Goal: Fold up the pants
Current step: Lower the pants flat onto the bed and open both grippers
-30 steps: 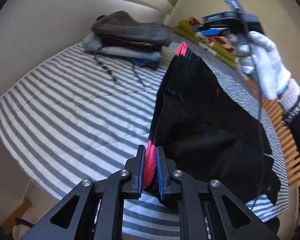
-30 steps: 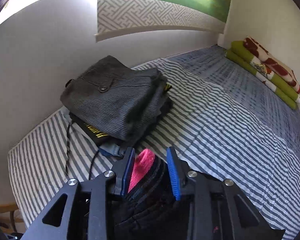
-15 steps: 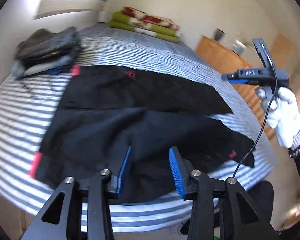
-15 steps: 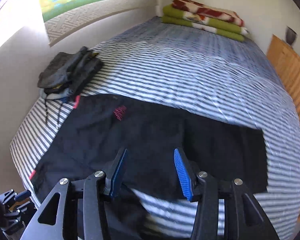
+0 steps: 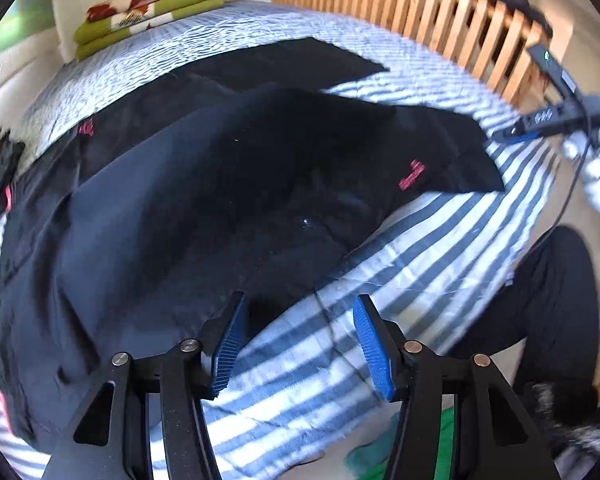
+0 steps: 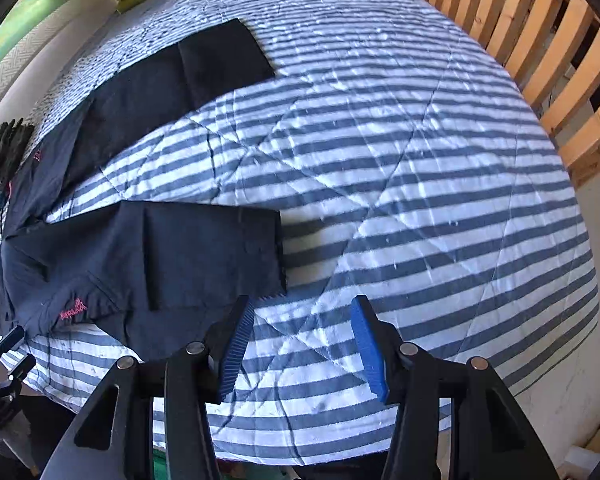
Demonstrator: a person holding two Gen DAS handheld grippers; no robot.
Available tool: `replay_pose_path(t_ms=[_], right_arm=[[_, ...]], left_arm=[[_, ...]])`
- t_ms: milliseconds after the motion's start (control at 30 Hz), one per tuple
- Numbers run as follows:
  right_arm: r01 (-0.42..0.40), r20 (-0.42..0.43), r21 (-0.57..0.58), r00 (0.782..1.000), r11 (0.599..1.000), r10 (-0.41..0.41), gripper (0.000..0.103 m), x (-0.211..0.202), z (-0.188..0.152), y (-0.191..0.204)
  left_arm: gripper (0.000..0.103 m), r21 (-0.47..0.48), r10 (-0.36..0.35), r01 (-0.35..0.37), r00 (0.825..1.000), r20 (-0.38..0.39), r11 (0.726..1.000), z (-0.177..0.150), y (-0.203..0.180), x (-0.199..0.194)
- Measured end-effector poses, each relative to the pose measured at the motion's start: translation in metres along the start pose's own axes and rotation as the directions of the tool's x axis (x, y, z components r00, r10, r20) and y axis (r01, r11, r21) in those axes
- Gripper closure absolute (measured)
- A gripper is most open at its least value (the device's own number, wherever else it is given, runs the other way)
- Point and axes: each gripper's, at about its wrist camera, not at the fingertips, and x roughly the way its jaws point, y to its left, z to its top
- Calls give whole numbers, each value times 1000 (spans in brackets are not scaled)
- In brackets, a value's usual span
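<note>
Black pants point(image 5: 220, 184) with pink waistband trim and a pink logo lie spread on the striped bed, both legs stretched out and parted. In the right wrist view the near leg point(image 6: 172, 256) ends just left of my right gripper point(image 6: 302, 344), and the far leg point(image 6: 172, 72) lies further back. My left gripper point(image 5: 298, 344) hovers open over the bed's near edge, just beyond the near leg's lower hem side, holding nothing. My right gripper is open too; in the left wrist view it point(image 5: 540, 124) appears at the far right in a white-gloved hand point(image 5: 596, 168).
A striped quilt point(image 6: 420, 184) covers the bed. A wooden slatted bed end point(image 6: 548, 52) stands at the right. Folded green and red blankets point(image 5: 148, 8) lie at the far corner. A stack of folded clothes point(image 6: 4, 152) sits at the left edge.
Both grippers let go of the pink waistband and opened. The pants now lie flat on the bed. Both grippers swung right toward the leg ends.
</note>
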Motion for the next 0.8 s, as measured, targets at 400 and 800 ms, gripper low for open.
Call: replay_pose_path(t_ms=[400, 800], right_arm=[[-177, -44, 110, 982, 978, 182, 95, 20, 24, -2], [-176, 349, -61, 919, 983, 186, 102, -155, 73, 53]], left_arm=[[100, -47, 45, -47, 998, -35, 998, 10, 21, 4], [101, -104, -9, 26, 987, 159, 994, 20, 36, -84]])
